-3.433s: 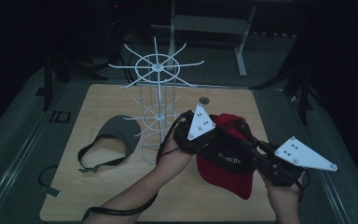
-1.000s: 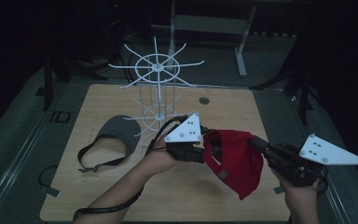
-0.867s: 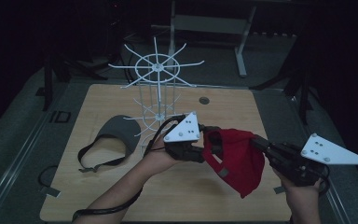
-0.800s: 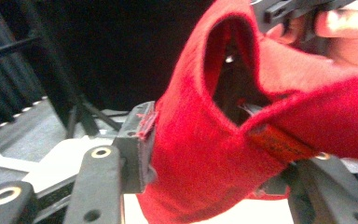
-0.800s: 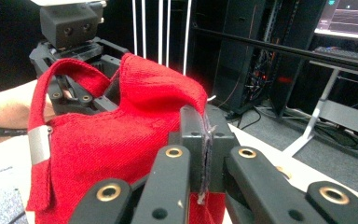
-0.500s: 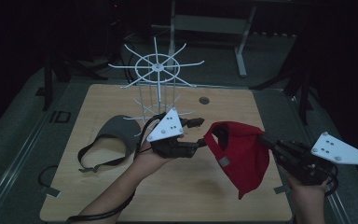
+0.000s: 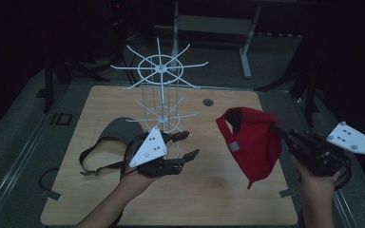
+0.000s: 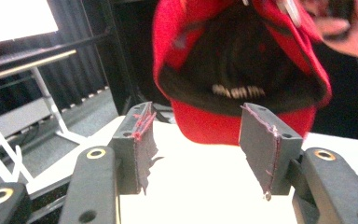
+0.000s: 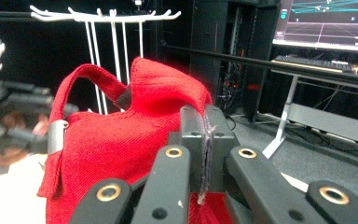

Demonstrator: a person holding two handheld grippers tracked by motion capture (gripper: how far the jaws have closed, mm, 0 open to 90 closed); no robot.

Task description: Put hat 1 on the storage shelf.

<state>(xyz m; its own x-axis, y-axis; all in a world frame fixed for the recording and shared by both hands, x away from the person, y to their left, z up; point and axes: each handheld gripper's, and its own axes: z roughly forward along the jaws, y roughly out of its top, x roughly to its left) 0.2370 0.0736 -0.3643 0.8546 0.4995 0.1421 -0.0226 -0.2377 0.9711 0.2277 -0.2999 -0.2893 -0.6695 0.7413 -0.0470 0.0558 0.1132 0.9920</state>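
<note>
Red cap [image 7: 252, 137] dangles above the desk's [image 7: 209, 190] right side, pinched at one edge by the right gripper's [image 7: 285, 135] fingers, and could slip free since the left gripper's [image 7: 187, 145] fingers stand spread, empty.

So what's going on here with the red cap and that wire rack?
A person works two claws at a wooden table. The right claw is shut on a red cap, holding it up in the air. The left claw, jaws just opened and empty, sits near the white wire rack. A grey cap lies on the table.
</note>
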